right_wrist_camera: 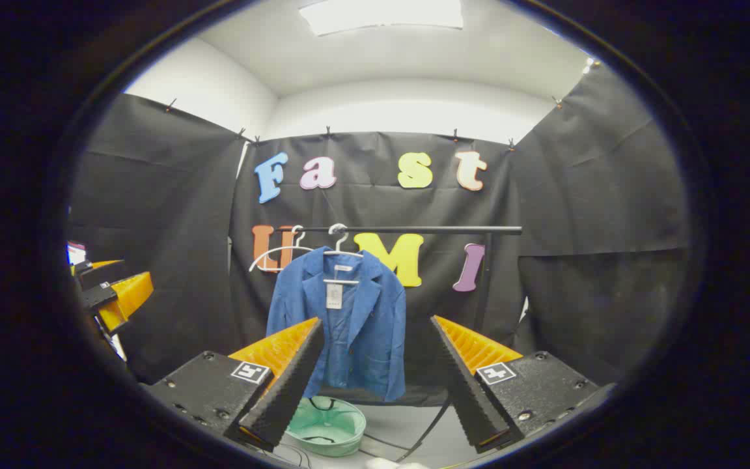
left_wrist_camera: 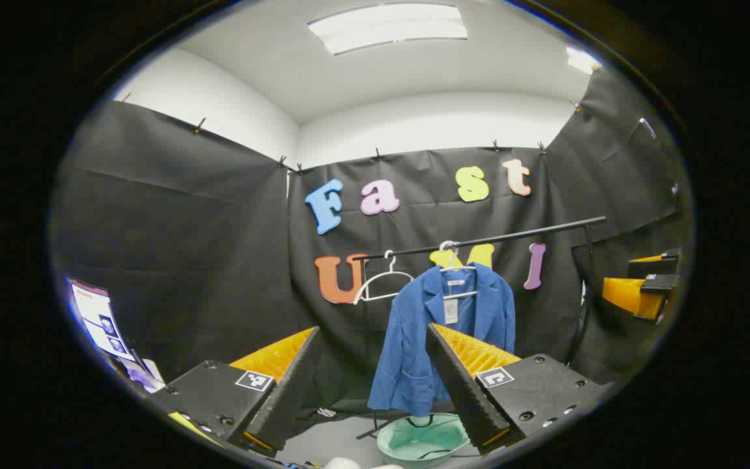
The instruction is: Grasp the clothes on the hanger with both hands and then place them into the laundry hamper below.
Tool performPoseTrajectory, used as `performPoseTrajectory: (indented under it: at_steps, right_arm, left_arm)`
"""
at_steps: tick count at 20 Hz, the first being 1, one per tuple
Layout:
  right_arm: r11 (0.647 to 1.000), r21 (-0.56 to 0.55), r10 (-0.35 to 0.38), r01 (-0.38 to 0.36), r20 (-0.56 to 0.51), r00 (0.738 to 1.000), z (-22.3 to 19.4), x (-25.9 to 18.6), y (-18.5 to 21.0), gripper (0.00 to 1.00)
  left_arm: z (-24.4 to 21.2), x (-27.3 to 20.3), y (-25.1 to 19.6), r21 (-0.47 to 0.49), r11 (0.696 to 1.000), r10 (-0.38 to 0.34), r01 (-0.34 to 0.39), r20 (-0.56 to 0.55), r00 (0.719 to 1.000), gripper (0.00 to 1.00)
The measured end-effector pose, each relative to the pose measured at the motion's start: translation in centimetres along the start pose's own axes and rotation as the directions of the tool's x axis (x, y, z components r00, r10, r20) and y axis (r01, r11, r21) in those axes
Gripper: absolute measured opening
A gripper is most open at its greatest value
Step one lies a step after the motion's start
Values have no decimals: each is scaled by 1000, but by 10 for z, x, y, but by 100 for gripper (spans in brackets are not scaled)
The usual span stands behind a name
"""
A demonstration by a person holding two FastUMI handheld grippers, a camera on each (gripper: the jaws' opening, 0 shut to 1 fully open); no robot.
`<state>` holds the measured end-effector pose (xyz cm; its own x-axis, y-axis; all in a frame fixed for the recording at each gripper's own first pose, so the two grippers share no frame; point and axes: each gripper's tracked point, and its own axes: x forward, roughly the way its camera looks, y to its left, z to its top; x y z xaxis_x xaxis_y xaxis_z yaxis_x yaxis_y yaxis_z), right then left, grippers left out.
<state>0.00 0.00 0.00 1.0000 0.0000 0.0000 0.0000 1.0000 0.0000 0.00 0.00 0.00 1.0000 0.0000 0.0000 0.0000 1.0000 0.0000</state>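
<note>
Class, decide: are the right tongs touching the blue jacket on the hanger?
Apart. In the right gripper view the right tongs are open, and the blue jacket hangs well beyond them on the rail, nothing between the fingers.

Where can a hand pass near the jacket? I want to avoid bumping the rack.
Free: the air in front of the blue jacket and the floor right of the green hamper. Crowded: up at the rail, where its hanger sits beside an empty hanger, and under the hem, near the hamper.
</note>
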Motion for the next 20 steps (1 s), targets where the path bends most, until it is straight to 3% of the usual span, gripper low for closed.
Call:
performPoseTrajectory:
  at_steps: [5, 20]
  right_arm:
    - [1000, 17, 12, -12, 0, 1000, -1, 5, 24, 100]
    - [1000, -1, -14, 14, -31, 999, -4, 28, 23, 100]
  left_arm:
    - [7, -2, 17, 26, 1000, 6, -6, 17, 1000, 98]
    - [9, 15, 16, -27, 1000, -16, 17, 14, 1000, 98]
